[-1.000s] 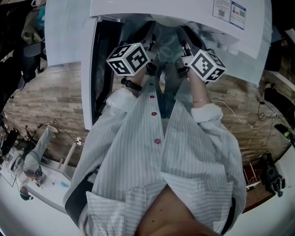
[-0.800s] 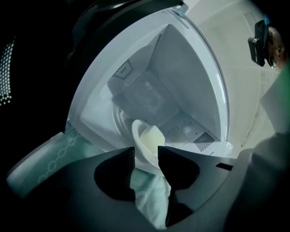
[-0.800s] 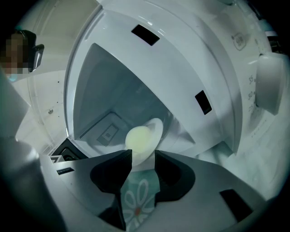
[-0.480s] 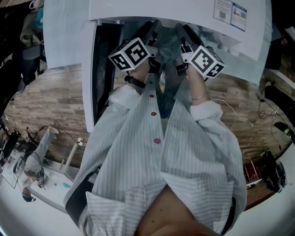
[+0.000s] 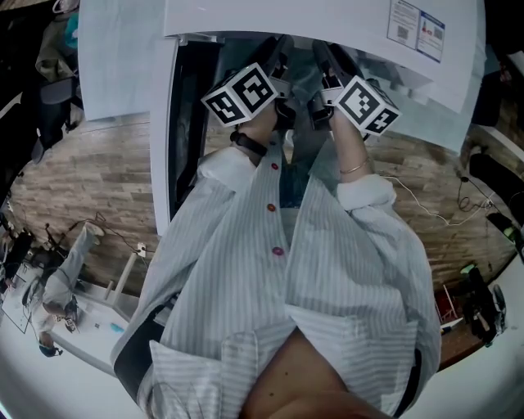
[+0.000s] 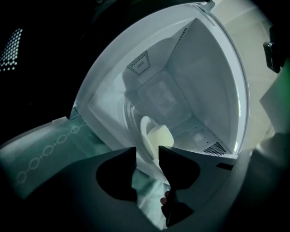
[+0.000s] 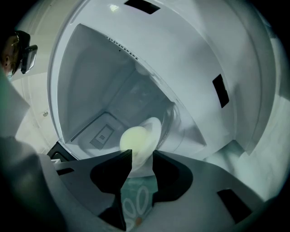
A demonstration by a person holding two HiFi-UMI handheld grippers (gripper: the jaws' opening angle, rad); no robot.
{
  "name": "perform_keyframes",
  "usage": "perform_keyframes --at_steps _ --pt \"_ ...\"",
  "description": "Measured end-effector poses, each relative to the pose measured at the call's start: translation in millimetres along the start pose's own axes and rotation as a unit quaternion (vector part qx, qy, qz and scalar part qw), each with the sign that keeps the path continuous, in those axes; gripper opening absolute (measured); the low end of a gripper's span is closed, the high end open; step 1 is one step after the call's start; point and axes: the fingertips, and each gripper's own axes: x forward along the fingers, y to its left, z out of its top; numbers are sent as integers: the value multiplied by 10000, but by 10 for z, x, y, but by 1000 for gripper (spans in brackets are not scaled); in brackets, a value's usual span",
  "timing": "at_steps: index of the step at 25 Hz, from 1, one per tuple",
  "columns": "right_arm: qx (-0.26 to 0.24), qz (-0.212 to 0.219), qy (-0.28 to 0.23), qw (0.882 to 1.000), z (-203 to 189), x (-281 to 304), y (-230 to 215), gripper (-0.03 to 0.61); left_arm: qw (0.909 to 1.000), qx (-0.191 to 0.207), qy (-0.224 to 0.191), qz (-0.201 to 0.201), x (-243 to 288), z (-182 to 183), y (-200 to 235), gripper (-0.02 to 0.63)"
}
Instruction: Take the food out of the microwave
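Though the microwave [image 5: 286, 16] top cuts off both jaw pairs in the head view, the left gripper [image 6: 147, 152] stands spread. The rim of the plate [image 6: 146, 131] sits between its tips, with the food [image 6: 161, 136] just beyond, its kind unclear. On the right gripper [image 7: 142, 155] the jaws are closing, the plate's edge between them.

A pale, rounded piece of food [image 7: 134, 140] sits on a white plate [image 7: 154, 128] atop the glass turntable [image 7: 175, 116] inside the open white microwave [image 7: 90, 81].
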Motion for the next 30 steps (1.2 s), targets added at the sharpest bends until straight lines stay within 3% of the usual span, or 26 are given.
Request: perform_keyframes --at_steps 4,9,15,19,30 --pt "3 -80 62 9999 -20 23 -5 117 9999 -54 -15 148 -2 0 34 144" --pt "146 -67 130 9998 -55 22 1 109 9997 -194 -1 172 -16 10 56 126" --pt "414 43 151 9990 -87 31 11 95 9981 -620 -1 -43 -15 11 71 101" --pt "594 87 136 9981 -99 17 8 87 9974 -706 17 -171 -9 -2 23 57" --pt "920 239 123 9954 -125 -47 -7 75 9942 -1027 -52 -304 -54 -61 14 41"
